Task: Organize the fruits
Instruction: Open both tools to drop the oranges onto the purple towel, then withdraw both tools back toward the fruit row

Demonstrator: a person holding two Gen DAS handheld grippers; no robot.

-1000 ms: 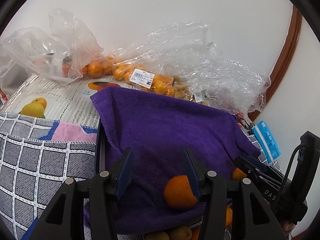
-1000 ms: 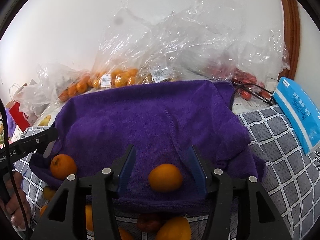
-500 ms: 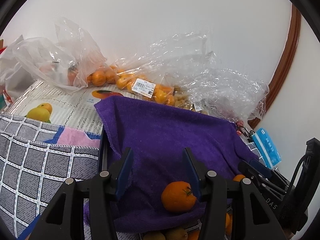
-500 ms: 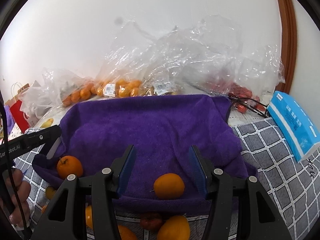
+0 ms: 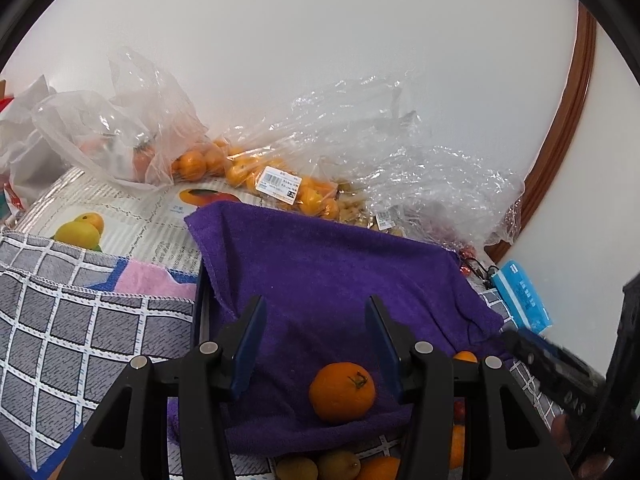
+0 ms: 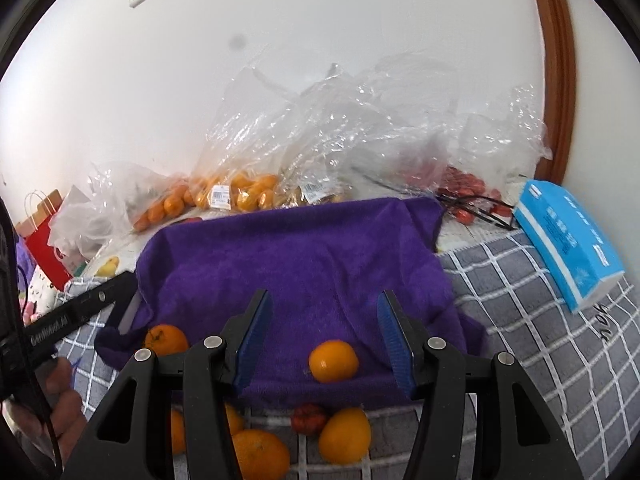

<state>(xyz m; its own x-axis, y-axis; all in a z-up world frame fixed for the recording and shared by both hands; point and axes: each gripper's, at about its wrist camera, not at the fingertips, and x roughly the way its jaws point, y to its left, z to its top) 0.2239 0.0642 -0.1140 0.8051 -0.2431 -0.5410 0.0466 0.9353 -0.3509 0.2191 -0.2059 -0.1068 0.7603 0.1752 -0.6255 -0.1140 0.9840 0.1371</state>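
Plainly, both claws stood wide with nothing between their blue pads. In the left wrist view the left claw (image 5: 316,344) filled the bottom of the frame over a purple towel (image 5: 332,276), and a stemmed orange (image 5: 342,392) lay on the towel's near edge, low and just right of centre, close to the right-hand finger but apart from it. In the right wrist view the right claw (image 6: 325,336) hung over the same towel (image 6: 296,256), with a second orange (image 6: 333,361) resting near the towel's front hem, lower centre, between the spread fingers and touching neither. The stemmed orange (image 6: 166,339) sat at the towel's lower-left corner. More loose fruit (image 6: 344,434) lay below the hem on a grey checked cloth (image 6: 520,320). Clear plastic bags (image 6: 320,148) of small oranges lined the wall across mid-frame, and a blue tissue pack (image 6: 568,240) sat at the right edge.
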